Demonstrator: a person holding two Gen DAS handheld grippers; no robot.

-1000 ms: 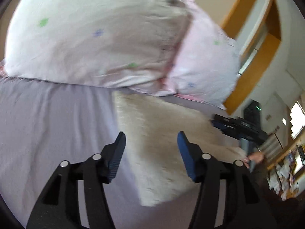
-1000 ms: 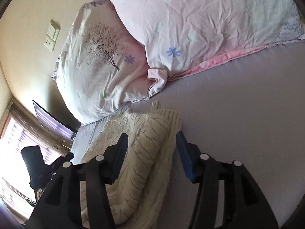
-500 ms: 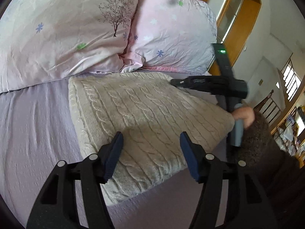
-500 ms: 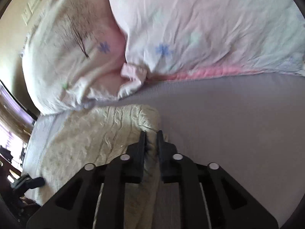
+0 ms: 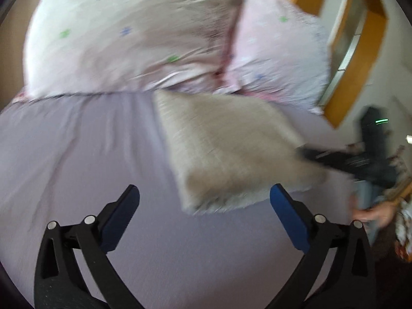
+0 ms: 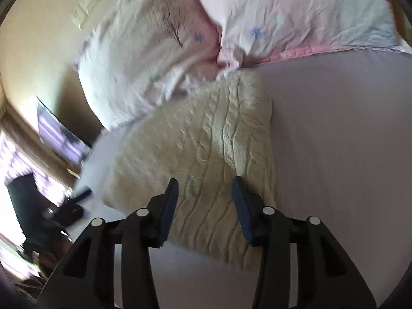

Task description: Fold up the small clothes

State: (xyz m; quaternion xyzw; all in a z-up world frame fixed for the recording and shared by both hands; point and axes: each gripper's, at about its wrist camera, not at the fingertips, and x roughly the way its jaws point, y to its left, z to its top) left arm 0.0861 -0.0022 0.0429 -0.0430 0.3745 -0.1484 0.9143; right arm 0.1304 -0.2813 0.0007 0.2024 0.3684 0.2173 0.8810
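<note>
**Bedding and knitwear, one moment: two grippers, one sweater, two pillows**

Hard to make out: the left wrist view is smeared by motion, so the knit pattern there is lost and the sweater's edges are soft. At its right margin a dark gripper body and part of a hand [image 5: 373, 212] show, blurred and cut by the frame. In the right wrist view the lower left corner is blurred; a dark shape there cannot be identified.

1. Cable-knit sweater [image 6: 206, 154], cream, one. Folded into a flat block, lying on the bed sheet [image 6: 334, 154], its far end touching the pillows. Cables legible only in the right wrist view.
2. Pillows, two, pale pink with small flower prints: one bearing a tree motif [image 6: 154, 51], one beside it [image 6: 296, 13]. They meet at a seam just beyond the sweater.
3. Left gripper [image 5: 204, 198], one. Fingers spread wide, over bare sheet, near the sweater's closest edge, holding nothing.
4. Right gripper [image 6: 204, 193], one. Fingers apart, above the sweater's near part; contact cannot be told.
5. Wall switch plate [image 6: 85, 10], one, blurred.
</note>
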